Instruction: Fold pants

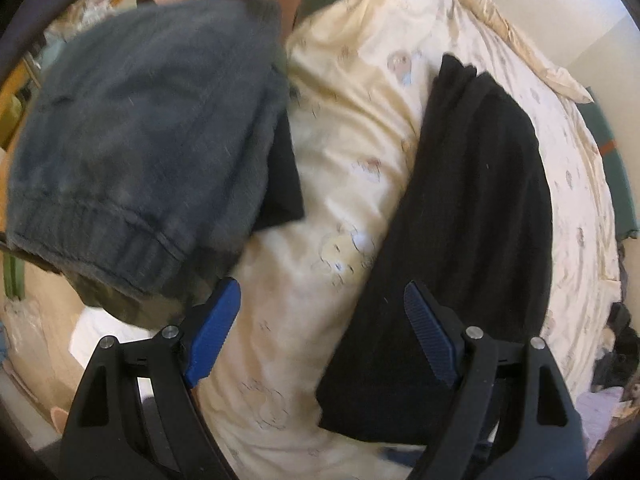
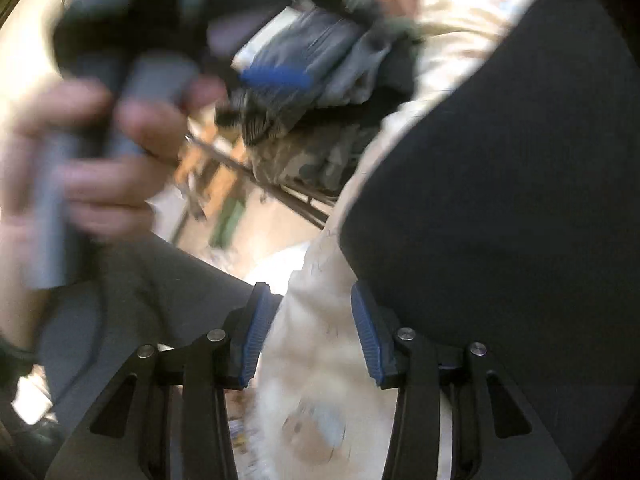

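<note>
Folded black pants (image 1: 460,216) lie on a cream printed bedsheet (image 1: 340,140), to the right in the left wrist view. My left gripper (image 1: 320,328) is open and empty above the sheet, its right finger over the pants' near end. A pile of folded grey and dark clothes (image 1: 136,136) sits at the left. In the right wrist view, blurred, the black pants (image 2: 500,184) fill the right side. My right gripper (image 2: 308,332) is open and empty over the sheet (image 2: 320,340) beside the pants' edge. The person's hand on the left gripper's handle (image 2: 80,152) shows at left.
The clothes pile also shows in the right wrist view (image 2: 320,80), at the bed's edge. Floor clutter and a chair frame (image 1: 24,40) lie beyond the bed at left. More clothes (image 1: 616,344) lie at the far right edge.
</note>
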The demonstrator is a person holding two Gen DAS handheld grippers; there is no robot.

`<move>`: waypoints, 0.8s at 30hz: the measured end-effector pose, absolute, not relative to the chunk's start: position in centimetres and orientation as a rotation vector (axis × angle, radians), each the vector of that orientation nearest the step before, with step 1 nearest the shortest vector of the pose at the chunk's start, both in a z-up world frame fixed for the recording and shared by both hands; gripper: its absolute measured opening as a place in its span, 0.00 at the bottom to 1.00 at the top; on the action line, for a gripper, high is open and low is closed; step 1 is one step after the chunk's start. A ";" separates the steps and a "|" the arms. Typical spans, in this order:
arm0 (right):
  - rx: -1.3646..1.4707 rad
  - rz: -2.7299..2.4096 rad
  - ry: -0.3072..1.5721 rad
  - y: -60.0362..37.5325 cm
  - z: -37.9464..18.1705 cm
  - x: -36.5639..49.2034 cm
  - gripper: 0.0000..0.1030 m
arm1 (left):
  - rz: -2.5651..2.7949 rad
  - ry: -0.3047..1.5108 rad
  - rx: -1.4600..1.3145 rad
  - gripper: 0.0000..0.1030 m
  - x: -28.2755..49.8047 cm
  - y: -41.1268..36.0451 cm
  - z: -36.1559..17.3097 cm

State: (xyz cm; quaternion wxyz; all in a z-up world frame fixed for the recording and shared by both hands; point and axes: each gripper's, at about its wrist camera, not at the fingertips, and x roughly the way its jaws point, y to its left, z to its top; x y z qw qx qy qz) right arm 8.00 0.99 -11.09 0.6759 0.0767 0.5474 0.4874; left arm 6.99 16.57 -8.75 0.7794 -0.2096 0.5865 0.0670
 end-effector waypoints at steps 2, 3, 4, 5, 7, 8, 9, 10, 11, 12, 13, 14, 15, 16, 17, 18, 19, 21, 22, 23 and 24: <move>0.270 1.021 1.173 -3.7 -9.4 7.8 0.44 | 0.125 1.276 -0.471 0.79 7.0 16.1 -8.8; 0.318 0.957 1.144 -6.4 -8.7 7.9 0.44 | 0.120 1.272 -0.465 0.79 7.1 15.7 -8.7; 0.382 0.863 1.119 -9.9 -8.1 8.2 0.44 | 0.120 1.268 -0.455 0.79 7.2 15.4 -8.6; 0.442 0.753 1.100 -13.6 -8.0 8.5 0.44 | 0.121 1.264 -0.446 0.79 7.3 15.1 -8.5; 0.549 0.549 1.096 -19.6 -8.7 9.3 0.44 | 0.114 1.261 -0.433 0.79 7.6 14.4 -8.4; 0.604 0.465 1.123 -22.3 -9.6 9.4 0.44 | 0.115 1.261 -0.422 0.79 7.8 14.1 -8.5; 0.666 0.411 1.146 -24.3 -10.5 9.7 0.44 | 0.118 1.264 -0.413 0.79 7.8 13.9 -8.6; 0.718 0.393 1.153 -25.5 -11.1 9.9 0.44 | 0.117 1.271 -0.398 0.79 7.9 13.5 -8.8; 0.756 0.395 1.164 -26.2 -11.7 10.0 0.44 | 0.115 1.278 -0.384 0.79 8.0 13.2 -9.1; 0.785 0.410 1.177 -26.6 -12.3 10.1 0.44 | 0.113 1.288 -0.364 0.79 8.0 12.7 -9.5; 0.788 0.428 1.196 -26.4 -12.8 10.3 0.43 | 0.109 1.296 -0.350 0.79 8.0 12.4 -9.8; 0.779 0.432 1.219 -26.1 -13.3 10.5 0.42 | 0.105 1.310 -0.330 0.79 7.9 12.1 -10.2; 0.784 0.461 1.247 -25.3 -14.0 10.6 0.41 | 0.101 1.326 -0.306 0.79 7.9 11.7 -10.7; 0.778 0.495 1.272 -23.9 -14.5 10.7 0.41 | 0.095 1.346 -0.281 0.79 7.8 11.4 -11.3; 0.742 0.513 1.301 -22.8 -14.7 10.7 0.40 | 0.084 1.373 -0.265 0.79 7.8 11.0 -12.0; 0.659 0.518 1.336 -21.4 -15.0 10.6 0.28 | 0.078 1.393 -0.253 0.79 7.7 10.8 -12.6; 0.629 0.531 1.339 -20.7 -15.1 10.4 0.13 | 0.069 1.429 -0.230 0.79 7.6 10.3 -13.5; 0.572 0.571 1.329 -19.7 -14.6 10.2 0.02 | 0.056 1.468 -0.189 0.79 7.4 9.5 -14.5; 0.522 0.577 1.301 -19.5 -13.6 9.7 0.02 | 0.046 1.484 -0.164 0.79 7.3 9.1 -14.9; 0.492 0.598 1.281 -19.4 -12.6 9.6 0.02 | 0.040 1.487 -0.149 0.79 7.2 8.8 -14.9; 0.483 0.619 1.263 -19.6 -11.6 9.6 0.02 | 0.033 1.476 -0.143 0.79 7.1 8.6 -14.5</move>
